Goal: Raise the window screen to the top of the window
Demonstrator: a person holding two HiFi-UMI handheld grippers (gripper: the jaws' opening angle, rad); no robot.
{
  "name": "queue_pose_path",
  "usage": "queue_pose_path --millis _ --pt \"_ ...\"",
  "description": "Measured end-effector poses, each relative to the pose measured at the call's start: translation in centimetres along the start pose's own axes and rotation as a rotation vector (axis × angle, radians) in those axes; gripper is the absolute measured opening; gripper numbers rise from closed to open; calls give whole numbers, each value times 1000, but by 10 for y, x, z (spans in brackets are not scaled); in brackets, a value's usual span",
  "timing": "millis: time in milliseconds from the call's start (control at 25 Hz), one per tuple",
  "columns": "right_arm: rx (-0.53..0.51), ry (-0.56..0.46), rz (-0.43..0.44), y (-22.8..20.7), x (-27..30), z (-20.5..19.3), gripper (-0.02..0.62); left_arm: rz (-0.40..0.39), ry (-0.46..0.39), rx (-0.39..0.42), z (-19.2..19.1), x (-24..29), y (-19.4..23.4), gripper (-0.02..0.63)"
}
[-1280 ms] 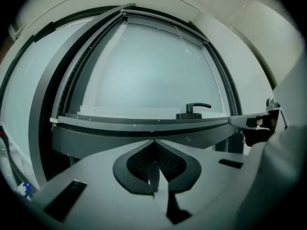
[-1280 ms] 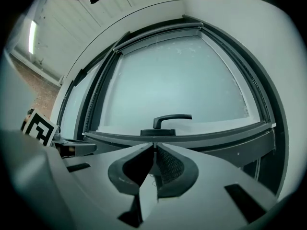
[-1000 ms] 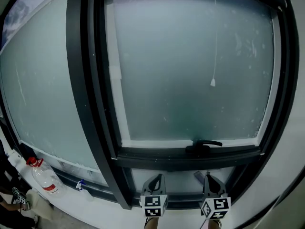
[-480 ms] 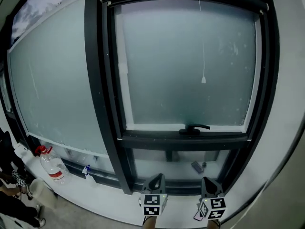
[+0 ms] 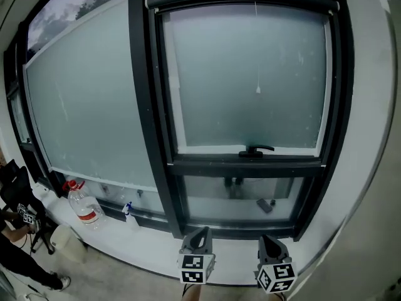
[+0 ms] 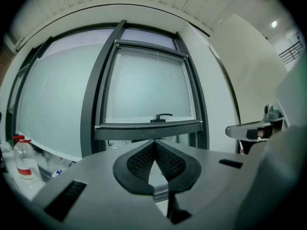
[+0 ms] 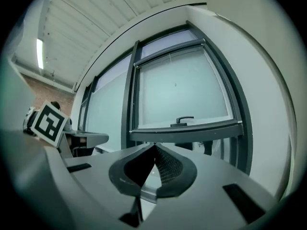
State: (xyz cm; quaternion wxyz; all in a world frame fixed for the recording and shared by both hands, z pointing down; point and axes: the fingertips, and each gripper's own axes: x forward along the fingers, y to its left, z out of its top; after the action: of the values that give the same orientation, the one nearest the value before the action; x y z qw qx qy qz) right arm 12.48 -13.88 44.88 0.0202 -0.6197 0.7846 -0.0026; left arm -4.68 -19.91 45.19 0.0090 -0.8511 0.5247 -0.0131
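- The left hand-held gripper [image 5: 200,234] and the right hand-held gripper [image 5: 268,240] are cut off by the head view's bottom edge, just below their marker cubes
- A person [image 5: 15,249] at the lower left edge shows only in part
- A small dark thing [image 5: 264,205] behind the lower pane [image 5: 207,207] is too small to identify
- The spray bottle [image 5: 128,215] is too small for its label to be read
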Motion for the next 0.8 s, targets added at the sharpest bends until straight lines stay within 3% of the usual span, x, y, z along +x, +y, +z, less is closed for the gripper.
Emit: queue_pose_path --millis 120,480,800 --pt "62 -27 35 21 -8 13 5 -13 -8 -5 2 -19 -5 5" --pt "-11 0 -37 87 -50 24 5 -57 -1 -19 -8 -90 10 4" --pt "-79 84 -67 118 -74 -3 5 -71 39 -22 -33 -134 27 5"
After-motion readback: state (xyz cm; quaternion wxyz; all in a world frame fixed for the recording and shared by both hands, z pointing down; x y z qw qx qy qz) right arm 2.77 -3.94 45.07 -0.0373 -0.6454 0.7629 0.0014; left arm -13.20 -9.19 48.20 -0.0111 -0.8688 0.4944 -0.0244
